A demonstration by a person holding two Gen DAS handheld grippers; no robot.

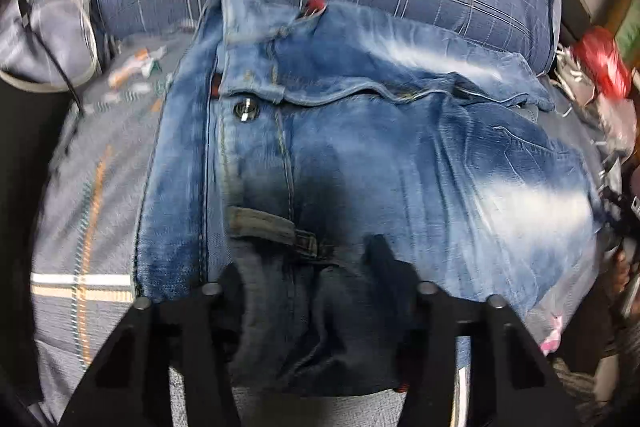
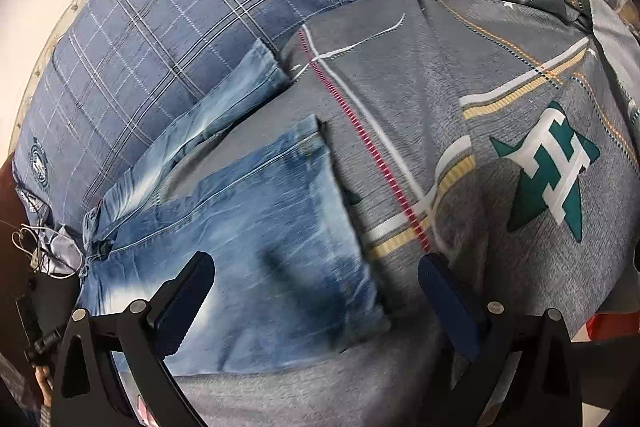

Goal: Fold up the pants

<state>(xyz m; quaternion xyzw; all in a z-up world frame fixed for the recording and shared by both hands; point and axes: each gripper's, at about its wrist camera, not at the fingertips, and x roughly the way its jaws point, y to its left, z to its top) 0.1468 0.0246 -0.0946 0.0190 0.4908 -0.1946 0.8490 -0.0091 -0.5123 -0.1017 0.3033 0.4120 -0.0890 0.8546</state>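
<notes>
Left tongs pinching jeans, bedsheet

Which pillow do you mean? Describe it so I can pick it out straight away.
Start from the bed sheet, grey with a green and white emblem, where the jeans lie. The pillow sits at the bed's far edge, with one jeans leg running up against it. It is the only dark blue piece crossed by thin pale check lines.
</notes>
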